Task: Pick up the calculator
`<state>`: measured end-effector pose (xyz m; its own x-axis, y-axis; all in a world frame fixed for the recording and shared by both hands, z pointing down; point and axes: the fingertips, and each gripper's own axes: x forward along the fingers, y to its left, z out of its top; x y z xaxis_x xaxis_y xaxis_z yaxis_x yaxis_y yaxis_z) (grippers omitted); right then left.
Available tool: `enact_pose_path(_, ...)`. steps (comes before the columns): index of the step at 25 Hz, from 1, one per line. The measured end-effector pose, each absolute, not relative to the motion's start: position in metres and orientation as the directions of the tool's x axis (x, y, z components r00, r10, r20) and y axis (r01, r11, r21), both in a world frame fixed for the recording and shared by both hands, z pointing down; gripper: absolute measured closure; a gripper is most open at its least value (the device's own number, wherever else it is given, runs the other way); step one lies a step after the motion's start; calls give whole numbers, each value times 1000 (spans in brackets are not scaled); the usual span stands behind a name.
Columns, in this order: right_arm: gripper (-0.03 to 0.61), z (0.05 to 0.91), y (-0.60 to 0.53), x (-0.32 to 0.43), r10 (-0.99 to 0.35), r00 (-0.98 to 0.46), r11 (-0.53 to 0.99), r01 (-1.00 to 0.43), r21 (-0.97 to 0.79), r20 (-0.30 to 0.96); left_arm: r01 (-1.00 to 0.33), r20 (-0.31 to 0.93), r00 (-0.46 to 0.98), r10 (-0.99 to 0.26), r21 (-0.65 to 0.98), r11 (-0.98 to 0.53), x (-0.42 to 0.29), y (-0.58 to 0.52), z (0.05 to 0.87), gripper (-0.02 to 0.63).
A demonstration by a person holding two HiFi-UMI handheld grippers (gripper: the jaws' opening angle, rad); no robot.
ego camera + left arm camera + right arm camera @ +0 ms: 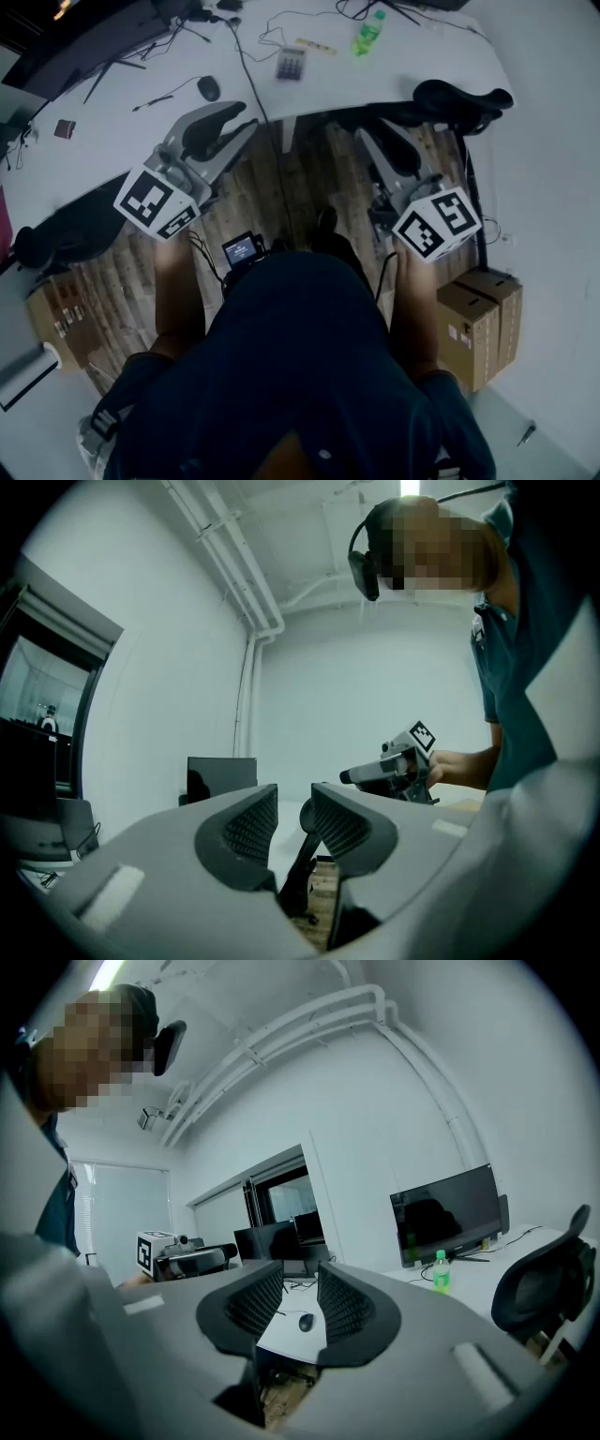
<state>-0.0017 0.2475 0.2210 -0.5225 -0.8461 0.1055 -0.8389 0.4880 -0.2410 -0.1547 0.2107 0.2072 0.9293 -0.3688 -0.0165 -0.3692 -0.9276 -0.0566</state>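
The left gripper [293, 816] is held out level ahead of the person's waist; its jaws are clenched almost together, a thin slit between the ribbed pads and nothing in it; the right gripper [300, 1297] is held the same way beside it, tipped slightly down, jaws likewise drawn close and empty. In the head view both forearms reach forward from the body, the marker cubes nearest the person, the jaws pointing toward the white surface [122, 131] but stopping short of its edge, above the wooden floor [281, 197].

The calculator [291, 64] lies flat on the surface, well ahead of both grippers and roughly between their lines; a green bottle [367, 33] stands to its right, a yellowish strip [316, 46] lies between the two, and a mouse [208, 88] with its cable sits to its left; a black chair [464, 98] is at the surface's right end; cardboard boxes [483, 319] stand on the floor at the person's right; white walls, ceiling pipes and a dark monitor [445, 1208] show in the right gripper view.
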Motion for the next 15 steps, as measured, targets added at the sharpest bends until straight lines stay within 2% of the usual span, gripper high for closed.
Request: enact_pose_path(15, 482, 227, 123, 36, -729, -677, 631, -722, -283, 99, -524, 47, 850, -525, -38, -851, -114, 126, 222, 505)
